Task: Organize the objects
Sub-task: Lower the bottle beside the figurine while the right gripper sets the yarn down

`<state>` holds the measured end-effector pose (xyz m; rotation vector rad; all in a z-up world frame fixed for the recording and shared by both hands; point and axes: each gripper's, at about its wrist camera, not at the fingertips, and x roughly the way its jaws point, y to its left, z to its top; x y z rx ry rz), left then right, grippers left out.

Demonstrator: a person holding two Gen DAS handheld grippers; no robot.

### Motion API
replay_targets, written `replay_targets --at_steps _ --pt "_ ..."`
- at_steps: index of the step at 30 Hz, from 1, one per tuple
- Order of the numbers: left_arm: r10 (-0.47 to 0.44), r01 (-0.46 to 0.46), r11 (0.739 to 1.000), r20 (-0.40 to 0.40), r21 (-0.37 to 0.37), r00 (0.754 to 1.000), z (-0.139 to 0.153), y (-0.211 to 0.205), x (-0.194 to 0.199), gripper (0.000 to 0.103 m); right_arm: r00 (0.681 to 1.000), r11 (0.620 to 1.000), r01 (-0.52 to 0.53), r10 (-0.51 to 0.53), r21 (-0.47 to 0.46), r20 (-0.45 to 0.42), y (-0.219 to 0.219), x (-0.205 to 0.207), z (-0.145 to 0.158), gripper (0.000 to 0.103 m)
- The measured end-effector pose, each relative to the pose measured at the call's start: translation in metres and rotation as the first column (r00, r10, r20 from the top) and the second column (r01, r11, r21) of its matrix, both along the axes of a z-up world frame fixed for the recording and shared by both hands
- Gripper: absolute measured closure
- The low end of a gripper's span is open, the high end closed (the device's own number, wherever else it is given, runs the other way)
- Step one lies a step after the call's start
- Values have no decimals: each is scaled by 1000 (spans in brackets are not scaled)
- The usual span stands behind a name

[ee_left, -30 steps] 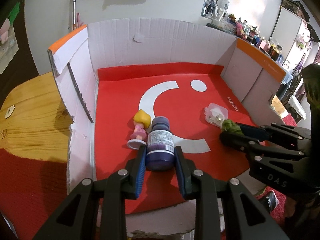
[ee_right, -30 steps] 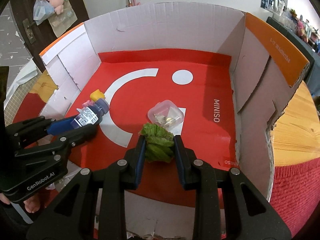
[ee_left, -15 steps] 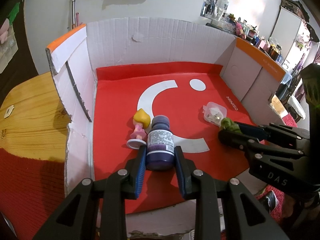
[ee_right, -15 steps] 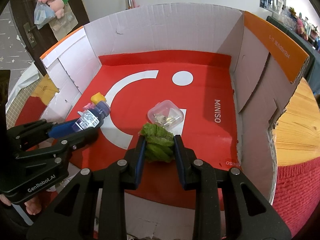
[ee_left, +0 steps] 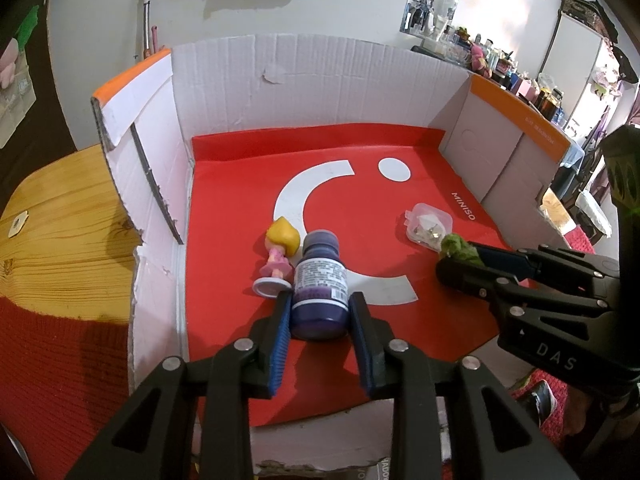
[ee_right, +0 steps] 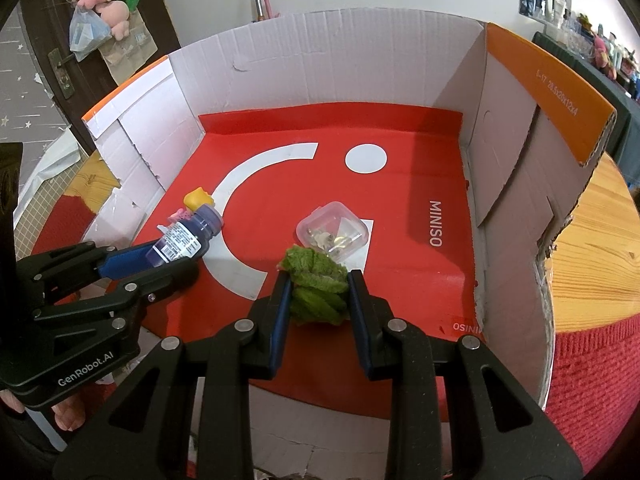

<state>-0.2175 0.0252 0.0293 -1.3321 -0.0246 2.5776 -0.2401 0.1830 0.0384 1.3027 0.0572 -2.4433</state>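
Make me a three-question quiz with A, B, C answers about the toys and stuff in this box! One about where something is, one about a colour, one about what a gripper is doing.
1. Where is the doll?
A. next to the purple bottle
B. outside the box
C. on the clear case

2. What colour is the doll's hair?
A. black
B. yellow
C. blue

3. What is the right gripper doing?
A. hanging open over nothing
B. squeezing the doll
C. gripping the green leafy toy

Answers: 1 A, it lies right beside the bottle. 2 B, the head looks yellow. 3 C, both fingers press on the green toy.
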Motion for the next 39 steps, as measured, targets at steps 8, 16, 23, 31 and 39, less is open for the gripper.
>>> replay_targets --at_steps 8,16,23,31,39 --pt "6 -6 1000 -10 -6 1000 3 -1 1 67 1000 1000 -5 5 3 -8 -1 1 0 75" --pt "10 -10 1000 -32 -12 999 9 0 4 61 1000 1000 -14 15 19 -22 -3 6 2 74" --pt "14 -15 1000 -42 -11 999 13 -1 9 59 999 1000 -16 17 22 -33 -3 12 5 73" --pt "29 -30 999 -64 -18 998 19 -5 17 54 998 999 -20 21 29 -53 -6 21 10 47" --pt "39 -40 999 -69 -16 997 21 -10 23 54 998 1000 -12 13 19 -68 -5 25 13 45"
